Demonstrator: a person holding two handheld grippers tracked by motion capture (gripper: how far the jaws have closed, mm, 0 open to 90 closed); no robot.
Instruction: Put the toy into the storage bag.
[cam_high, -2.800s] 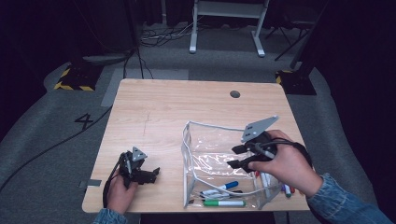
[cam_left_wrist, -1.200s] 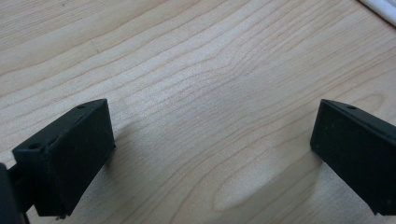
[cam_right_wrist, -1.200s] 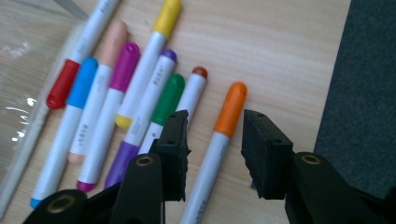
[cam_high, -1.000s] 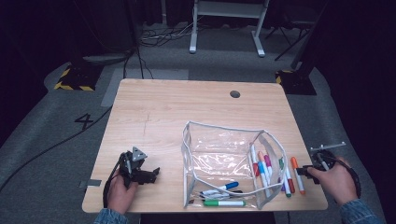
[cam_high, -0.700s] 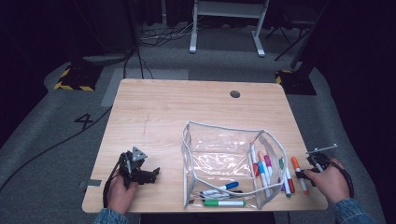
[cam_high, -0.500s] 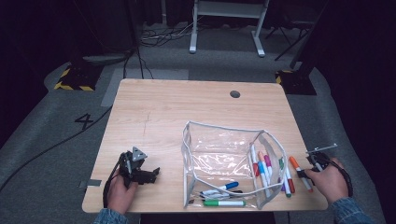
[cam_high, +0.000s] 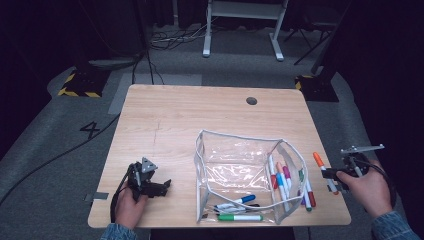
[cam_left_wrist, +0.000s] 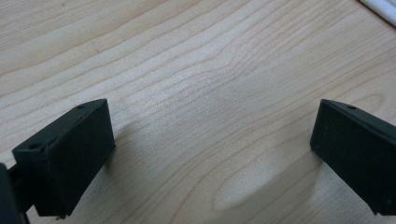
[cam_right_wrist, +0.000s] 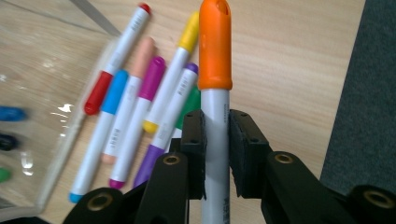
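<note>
An orange-capped marker (cam_right_wrist: 215, 93) is clamped between the pads of the right gripper (cam_right_wrist: 215, 149), whose jaws have just been closing on it; in the high view it is seen at the right edge of the desk (cam_high: 200, 120), lifted clear of the surface. A row of loose markers (cam_right_wrist: 140, 102) (red, blue, peach, purple, yellow) lies at centre left of the right gripper view, beside a clear pouch (cam_high: 240, 165). At the lower left of the high view the left gripper (cam_high: 150, 187) is rested on the desk, jaws spread wide and empty.
</note>
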